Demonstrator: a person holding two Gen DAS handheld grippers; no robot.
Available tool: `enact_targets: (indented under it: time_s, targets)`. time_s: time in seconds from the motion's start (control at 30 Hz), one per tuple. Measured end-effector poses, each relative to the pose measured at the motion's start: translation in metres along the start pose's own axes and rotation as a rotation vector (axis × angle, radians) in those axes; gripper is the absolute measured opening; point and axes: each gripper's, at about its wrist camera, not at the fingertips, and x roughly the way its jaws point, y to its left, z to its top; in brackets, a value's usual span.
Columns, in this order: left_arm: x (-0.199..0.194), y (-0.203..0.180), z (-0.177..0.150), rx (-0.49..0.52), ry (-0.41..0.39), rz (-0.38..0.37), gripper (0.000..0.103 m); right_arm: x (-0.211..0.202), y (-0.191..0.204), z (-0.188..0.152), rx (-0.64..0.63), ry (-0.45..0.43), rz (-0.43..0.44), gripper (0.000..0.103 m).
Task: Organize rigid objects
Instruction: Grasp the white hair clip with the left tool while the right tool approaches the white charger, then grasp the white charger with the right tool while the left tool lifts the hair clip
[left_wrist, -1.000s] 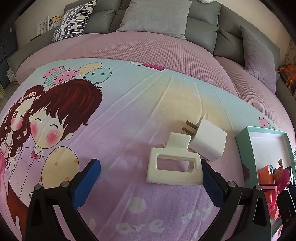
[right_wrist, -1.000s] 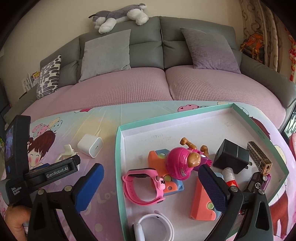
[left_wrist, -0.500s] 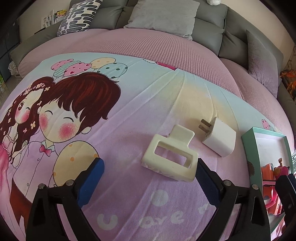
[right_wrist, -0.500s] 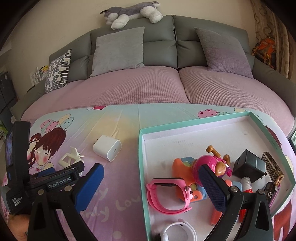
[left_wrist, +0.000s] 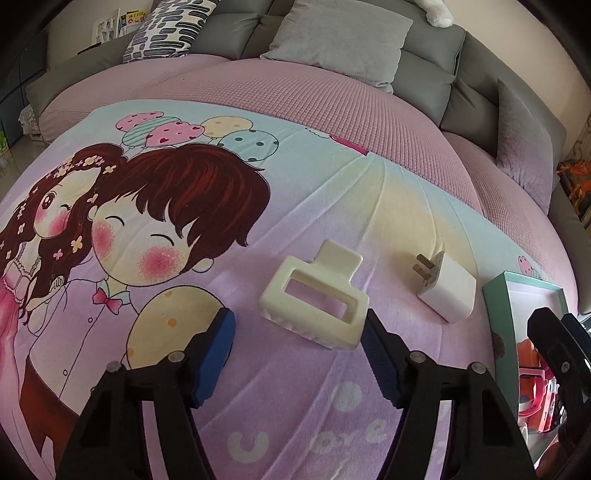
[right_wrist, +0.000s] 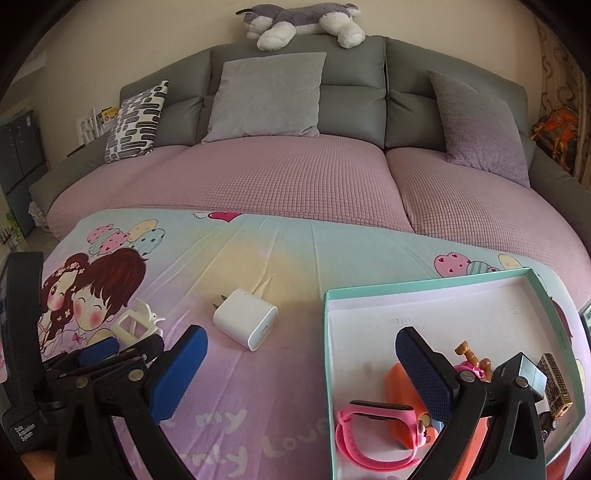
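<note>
A: Where is the cream hair claw clip (left_wrist: 314, 306)?

B: Centre of the left wrist view, lying on the cartoon-print sheet (left_wrist: 332, 206). The left hand-held gripper (left_wrist: 299, 354) is spread wide just below it, its right blue pad (left_wrist: 380, 358) just beside the clip's lower right corner; I cannot tell if they touch.

A: And the white charger plug (right_wrist: 245, 319)?

B: Left of centre in the right wrist view, its 2 prongs pointing toward the upper left, near the teal tray (right_wrist: 327, 354).

A: The right hand-held gripper (right_wrist: 301, 373)?

B: Spread open, empty, low in the frame, straddling the tray's left rim. A pink watch (right_wrist: 373, 435) lies in the tray at the lower right.
</note>
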Motion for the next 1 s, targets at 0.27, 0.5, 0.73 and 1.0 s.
enact_targets:
  time_s: [0.27,0.5,0.73,1.0]
  targets:
    - [-0.006,0.028,0.002,-0.078,-0.004,0.025,0.040,0.028,0.021,0.007,-0.022,0.046,0.074,0.097]
    - [-0.006,0.037,0.003,-0.082,-0.029,0.044,0.039,0.054,0.039,0.009,-0.060,0.091,0.085,0.085]
    - [-0.005,0.042,0.006,-0.063,-0.049,-0.008,0.047,0.072,0.044,0.008,-0.062,0.127,0.085,0.080]
    - [-0.005,0.033,0.011,-0.035,-0.063,-0.042,0.067,0.083,0.041,0.007,-0.045,0.149,0.075,0.059]
